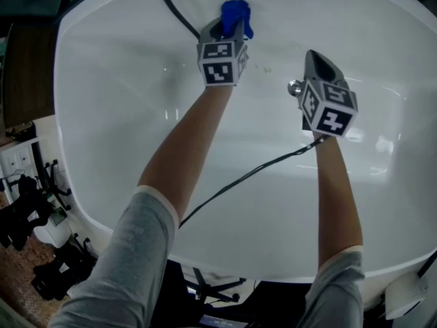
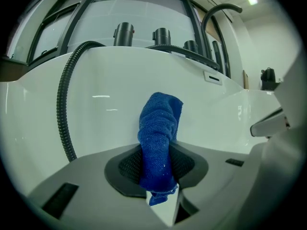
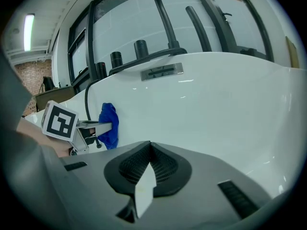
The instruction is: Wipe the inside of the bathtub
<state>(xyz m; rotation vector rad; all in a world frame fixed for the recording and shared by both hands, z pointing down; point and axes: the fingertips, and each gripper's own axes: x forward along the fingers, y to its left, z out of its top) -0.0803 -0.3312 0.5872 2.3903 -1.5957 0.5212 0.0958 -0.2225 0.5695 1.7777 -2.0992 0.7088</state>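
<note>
The white bathtub (image 1: 123, 115) fills the head view. My left gripper (image 1: 231, 27) is shut on a blue cloth (image 1: 236, 16), which stands against the tub's far inner wall. In the left gripper view the blue cloth (image 2: 158, 138) sticks up from between the shut jaws, at the left gripper (image 2: 158, 174). My right gripper (image 1: 315, 63) hovers over the tub floor to the right, shut with nothing in it. From the right gripper view the right gripper (image 3: 146, 169) shows its pads pressed together, and the blue cloth (image 3: 109, 123) hangs at the left.
A chrome drain knob (image 1: 295, 87) sits just left of the right gripper. A black corrugated hose (image 1: 174, 9) runs down the far wall, and a thin cable (image 1: 239, 180) crosses the tub floor. Dark faucet fittings (image 2: 160, 35) line the far rim. An overflow plate (image 3: 162, 72) sits on the wall.
</note>
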